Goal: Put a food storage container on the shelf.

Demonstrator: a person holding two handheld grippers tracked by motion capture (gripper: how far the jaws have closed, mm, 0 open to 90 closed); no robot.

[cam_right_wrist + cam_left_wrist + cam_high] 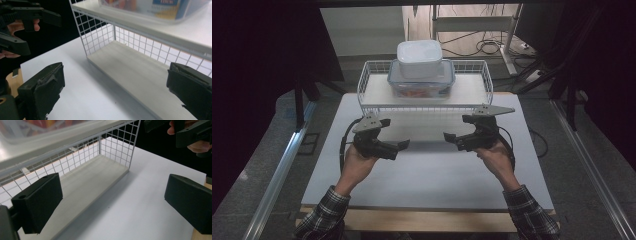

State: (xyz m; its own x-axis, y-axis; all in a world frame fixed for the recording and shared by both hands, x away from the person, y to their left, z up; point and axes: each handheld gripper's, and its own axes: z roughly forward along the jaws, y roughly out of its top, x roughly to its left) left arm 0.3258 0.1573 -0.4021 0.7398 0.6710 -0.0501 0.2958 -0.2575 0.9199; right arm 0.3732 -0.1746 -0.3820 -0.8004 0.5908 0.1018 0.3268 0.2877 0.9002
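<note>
In the high view, a white surface [427, 170] sits on a pale wooden board, with grey floor around it, metal rails running along both sides and dark curtains at left and right. Behind it are a light wall, a metal frame and loose cables on the floor. At the far edge of the surface stands a white wire shelf rack [424, 95] with a pale board as its top level. On that level rests a clear lidded container [421, 80] with reddish contents, and a white lidded box [419, 58] is stacked on it. The left tool [394, 137] and the right tool [457, 131] hover above the surface just in front of the rack, well apart, jaws pointing toward each other. Both are spread open and hold nothing. Plaid sleeves come in from the bottom edge.

In the left gripper view, the left tool [110, 200] has its two black jaws wide apart, with bare white surface [140, 207] between them. The wire shelf rack [110, 147] fills the upper left, its lower board pale and empty; the clear container [37, 127] shows blurred on top. The right tool [190, 132] is at the upper right, fingers wrapped on it.

In the right gripper view, the right tool [112, 85] is likewise open and empty. The wire shelf rack [100, 32] runs across, the clear container [150, 7] above, and the left tool [27, 17] is at the upper left.
</note>
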